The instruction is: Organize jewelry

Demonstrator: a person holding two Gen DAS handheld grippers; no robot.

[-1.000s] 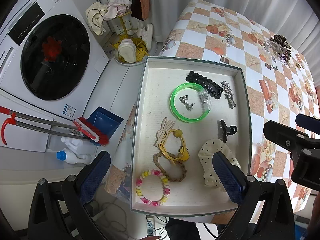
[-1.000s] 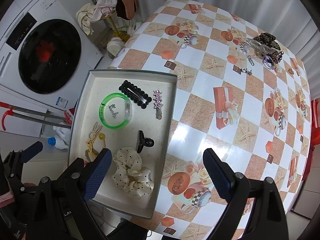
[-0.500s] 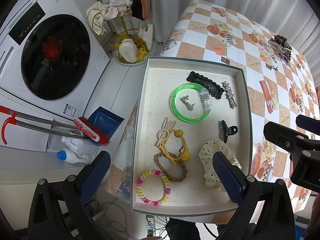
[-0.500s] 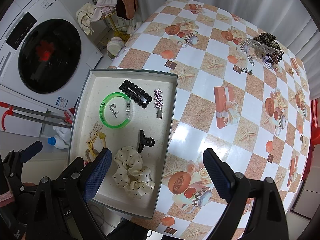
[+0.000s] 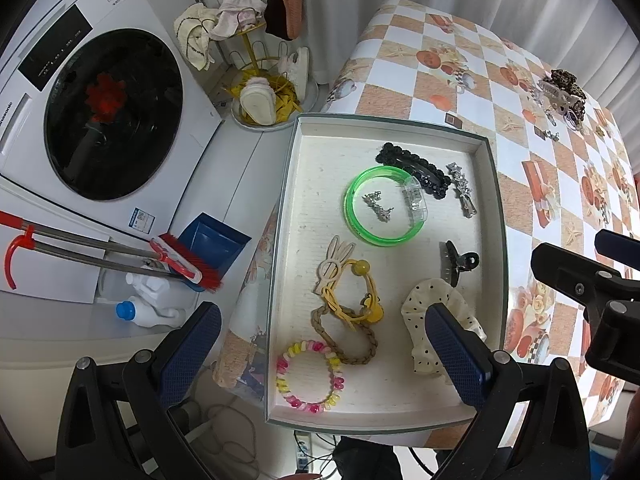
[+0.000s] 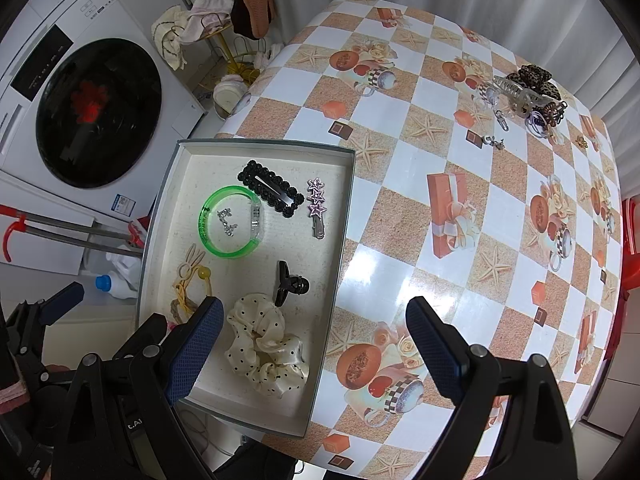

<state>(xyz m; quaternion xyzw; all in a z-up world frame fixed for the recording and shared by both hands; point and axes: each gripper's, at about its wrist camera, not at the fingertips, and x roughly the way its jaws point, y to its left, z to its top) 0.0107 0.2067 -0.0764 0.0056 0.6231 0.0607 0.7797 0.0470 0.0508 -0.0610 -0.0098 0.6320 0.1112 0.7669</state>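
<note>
A white tray [image 5: 496, 184] [image 6: 344, 216] lies on the table's left edge. In it lie a green bangle [image 5: 384, 205] [image 6: 233, 222], a black beaded clip [image 6: 271, 194], a star clip [image 6: 317, 208], a small black claw clip [image 6: 289, 285], a polka-dot scrunchie [image 6: 266, 346], a yellow hair tie [image 5: 356, 292] and a pink-yellow coil tie [image 5: 310, 374]. More jewelry, with a leopard claw clip [image 6: 526, 88], lies at the table's far right. My left gripper [image 5: 320, 354] is open above the tray's near end. My right gripper [image 6: 314, 354] is open over the tray's right wall.
The checkered table [image 6: 460, 200] stretches right of the tray. A washing machine [image 5: 108, 112], a slipper rack [image 5: 264, 80], a broom with dustpan [image 5: 188, 258] and a bottle [image 5: 148, 310] stand on the floor to the left.
</note>
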